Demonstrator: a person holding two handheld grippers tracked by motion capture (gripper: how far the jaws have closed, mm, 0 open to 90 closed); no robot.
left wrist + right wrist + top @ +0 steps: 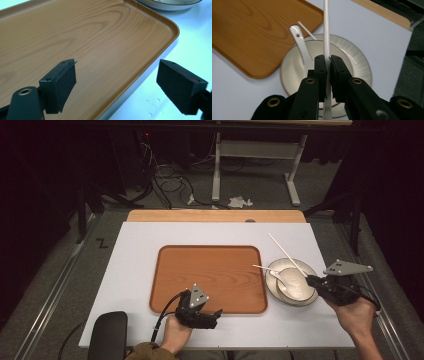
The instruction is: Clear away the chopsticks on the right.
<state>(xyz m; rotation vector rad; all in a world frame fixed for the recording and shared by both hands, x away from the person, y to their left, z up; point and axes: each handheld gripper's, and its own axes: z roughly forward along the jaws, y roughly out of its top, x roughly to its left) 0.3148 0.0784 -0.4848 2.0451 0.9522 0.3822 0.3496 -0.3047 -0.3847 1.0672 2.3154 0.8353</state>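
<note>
**Chopstick pinched over the bowl, tray waiting**

High view: I take the wooden tray [210, 277] as my landmark. My right gripper [314, 282] sits off the tray's right end, over the white bowl [295, 285] that stands on the table just beside the tray. A white chopstick [286, 253] slants up and away from that gripper toward the far side of the table. A white spoon [270, 271] lies in the bowl with its handle reaching toward the tray's right rim. My left gripper [216, 314] rests at the tray's near edge, toward its right corner.

Left gripper view: the left gripper [116, 82] has its jaws spread wide with nothing between them, one pad over the tray [82, 37], the other over the white table [195, 47]. The bowl's rim [170, 3] shows beyond the tray's far corner.

Right gripper view: the right gripper [328, 65] is clamped tight on the chopstick [326, 27], gripped low on its length, so most of it stands out past the pads. Below lie the bowl [359, 67] and spoon [299, 42], with the tray [252, 32] to the left.

My worry: with so much chopstick beyond the grip, it could pivot or slip if I swing fast, and its near end could clip the spoon or bowl rim and tip the spoon out.
</note>
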